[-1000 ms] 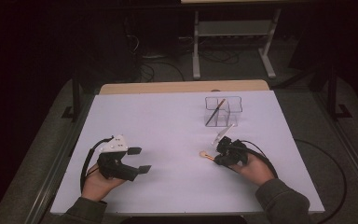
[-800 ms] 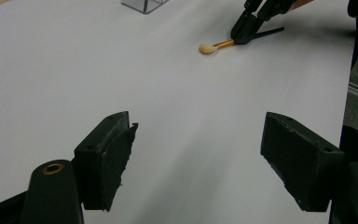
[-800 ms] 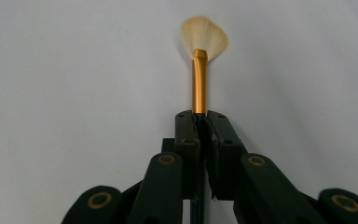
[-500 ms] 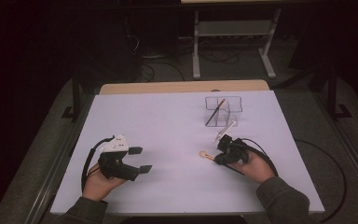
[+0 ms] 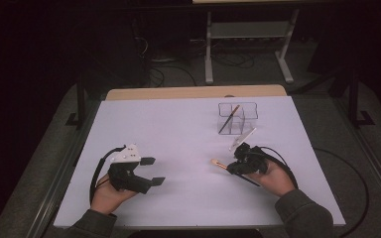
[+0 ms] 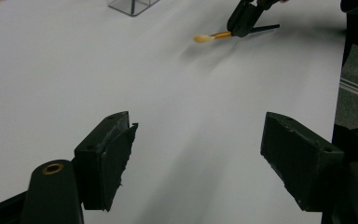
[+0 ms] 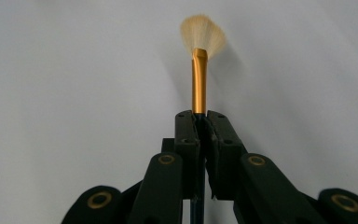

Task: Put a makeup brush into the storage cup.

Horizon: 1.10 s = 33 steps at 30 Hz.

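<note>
High view: my left gripper sat low on the white table, jaws spread, nothing between them. My right gripper was well apart from it, pinching a makeup brush whose pale tip stuck out past the jaws toward the left gripper; the dark handle end trailed back under my hand. A clear organizer stood just beyond the right gripper with another brush leaning inside. Left gripper view: jaws wide apart over bare table, the right gripper far ahead with the makeup brush tip near the surface. Right gripper view: jaws pressed together on the gold ferrule, fan bristles straight ahead of the right gripper.
</note>
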{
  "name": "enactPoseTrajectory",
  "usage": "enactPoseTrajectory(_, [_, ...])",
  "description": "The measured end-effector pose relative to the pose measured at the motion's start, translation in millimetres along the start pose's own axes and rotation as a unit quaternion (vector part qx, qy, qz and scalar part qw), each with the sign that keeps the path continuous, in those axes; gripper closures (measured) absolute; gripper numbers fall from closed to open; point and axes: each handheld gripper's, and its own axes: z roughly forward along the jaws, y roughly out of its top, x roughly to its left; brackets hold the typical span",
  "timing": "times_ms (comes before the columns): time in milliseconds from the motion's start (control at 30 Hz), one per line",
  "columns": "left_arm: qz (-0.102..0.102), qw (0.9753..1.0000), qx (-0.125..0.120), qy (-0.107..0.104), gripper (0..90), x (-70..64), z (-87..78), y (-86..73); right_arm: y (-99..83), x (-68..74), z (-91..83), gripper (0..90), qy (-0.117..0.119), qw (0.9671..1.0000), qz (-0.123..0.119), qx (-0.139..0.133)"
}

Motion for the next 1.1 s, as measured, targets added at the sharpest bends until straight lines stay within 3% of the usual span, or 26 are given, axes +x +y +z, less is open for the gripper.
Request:
enactPoseTrajectory(400, [0.019, 0.9996, 0.002, -0.023, 24.3, -10.5, 12.7, 15.0, 5.2, 13.6, -22.0, 83.3, 0.017, 0.9986, -0.026, -0.042])
enactPoseTrajectory(633, [0.018, 0.9993, 0.005, -0.034, 24.3, -11.9, 14.6, 23.6, 10.3, 23.4, -28.0, 83.2, 0.024, 0.9976, -0.041, -0.050])
enactPoseTrajectory(1100, [0.038, 0.9973, 0.005, -0.062, 23.8, -14.6, 18.9, 40.4, 24.3, 40.8, -38.7, 83.2, 0.047, 0.9936, -0.076, -0.069])
